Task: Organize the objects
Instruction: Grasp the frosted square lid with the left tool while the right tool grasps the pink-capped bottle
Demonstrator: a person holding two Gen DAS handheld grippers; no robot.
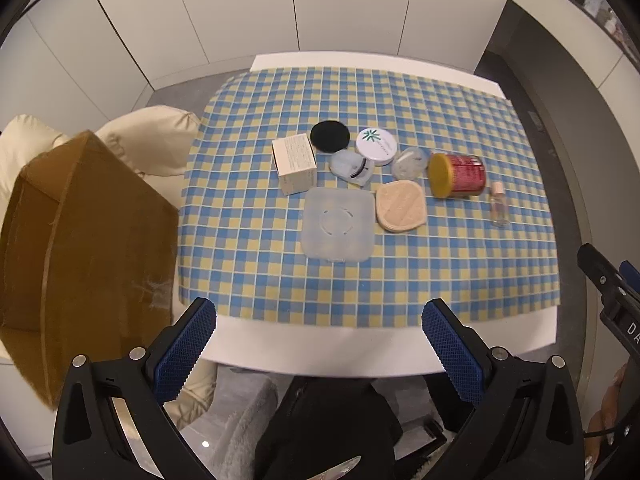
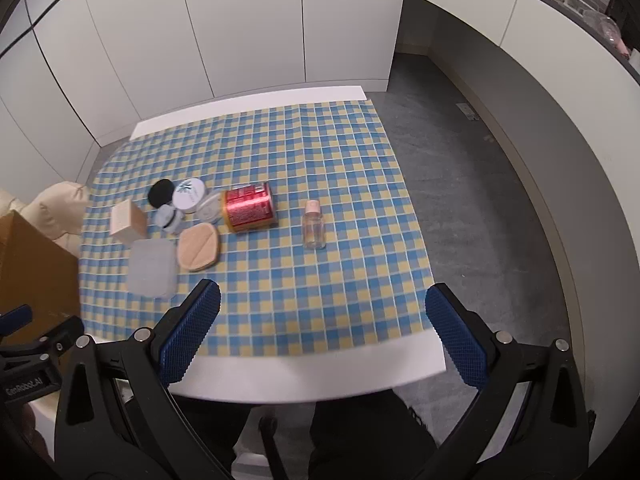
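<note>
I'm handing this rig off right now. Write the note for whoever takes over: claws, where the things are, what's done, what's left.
Left claw: open, empty, near the table's front edge.
Right claw: open, empty, same edge.
On the checked cloth: white carton, black disc, white round compact, two small clear cases, beige puff, frosted square lid, red can on its side, small clear bottle standing apart.
Brown cardboard box sits left of the table.
Done: nothing gripped.
Left: everything to sort.
</note>
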